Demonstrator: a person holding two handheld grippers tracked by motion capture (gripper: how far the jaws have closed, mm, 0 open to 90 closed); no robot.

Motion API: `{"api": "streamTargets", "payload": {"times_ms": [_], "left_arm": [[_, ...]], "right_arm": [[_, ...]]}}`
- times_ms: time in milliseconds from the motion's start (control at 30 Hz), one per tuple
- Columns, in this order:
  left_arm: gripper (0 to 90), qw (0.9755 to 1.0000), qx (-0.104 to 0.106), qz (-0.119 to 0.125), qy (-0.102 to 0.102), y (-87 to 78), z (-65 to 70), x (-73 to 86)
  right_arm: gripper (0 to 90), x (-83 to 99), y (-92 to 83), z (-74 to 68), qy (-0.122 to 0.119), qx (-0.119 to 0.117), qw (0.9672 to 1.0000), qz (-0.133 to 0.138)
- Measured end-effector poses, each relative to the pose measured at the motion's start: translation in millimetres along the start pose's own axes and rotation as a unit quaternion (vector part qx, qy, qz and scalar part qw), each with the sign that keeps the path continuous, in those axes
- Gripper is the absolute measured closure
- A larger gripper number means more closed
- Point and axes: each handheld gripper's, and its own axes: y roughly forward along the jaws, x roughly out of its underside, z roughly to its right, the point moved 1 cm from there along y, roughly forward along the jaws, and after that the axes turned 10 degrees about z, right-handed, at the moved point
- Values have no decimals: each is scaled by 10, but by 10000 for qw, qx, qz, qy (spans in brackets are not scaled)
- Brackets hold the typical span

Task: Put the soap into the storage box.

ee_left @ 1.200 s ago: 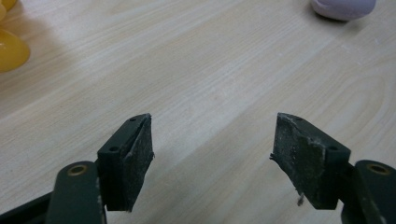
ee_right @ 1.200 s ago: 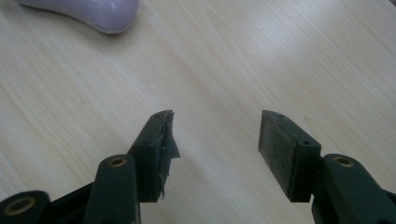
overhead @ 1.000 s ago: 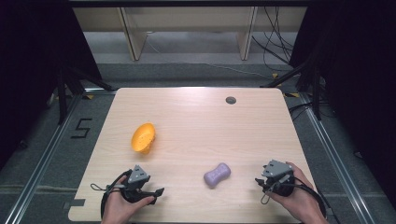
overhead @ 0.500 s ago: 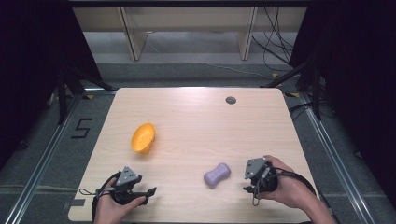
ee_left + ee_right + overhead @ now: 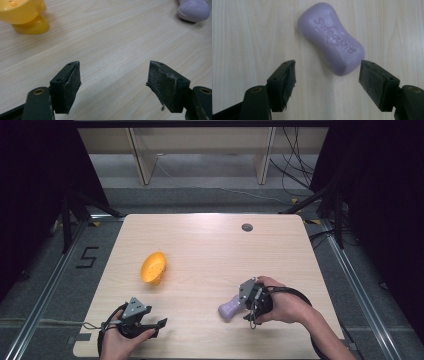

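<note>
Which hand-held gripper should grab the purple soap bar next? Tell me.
Right. The right hand-held gripper has just been opening, and the purple soap bar lies just ahead of its jaws, untouched. The left hand-held gripper sits open, far off near the table edge.

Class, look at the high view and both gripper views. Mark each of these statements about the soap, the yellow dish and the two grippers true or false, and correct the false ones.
1. The purple soap bar lies flat on the table. True.
2. The right gripper is clamped on the soap. False: its fingers stand apart, the soap just ahead, untouched.
3. The left gripper is open with nothing between its fingers. True.
4. The yellow dish sits on the soap. False: they lie apart on the table.
</note>
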Motion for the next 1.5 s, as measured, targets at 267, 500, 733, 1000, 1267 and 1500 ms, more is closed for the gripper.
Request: {"api": "streamTargets", "payload": {"times_ms": [267, 500, 733, 1000, 1267, 1500], "left_arm": [[255, 10000, 37, 22, 19, 12, 1, 6], [251, 9999, 14, 89, -134, 24, 14, 15], [249, 10000, -4, 56, -29, 23, -10, 15], [248, 10000, 47, -18, -48, 11, -19, 11], [248, 9999, 57, 40, -83, 24, -13, 20], [248, 10000, 37, 68, -52, 28, -16, 24]], "right_arm": [[302, -154, 104, 55, -239, -36, 9995, -197], [302, -257, 202, 81, -363, -27, 9986, -383], [303, -314, 255, 106, -504, -13, 9976, -469], [299, -355, 325, 128, -726, -126, 9957, -558], [286, -368, 392, 132, -811, -278, 9944, -624], [279, -376, 431, 128, -914, -400, 9927, -681]]}}
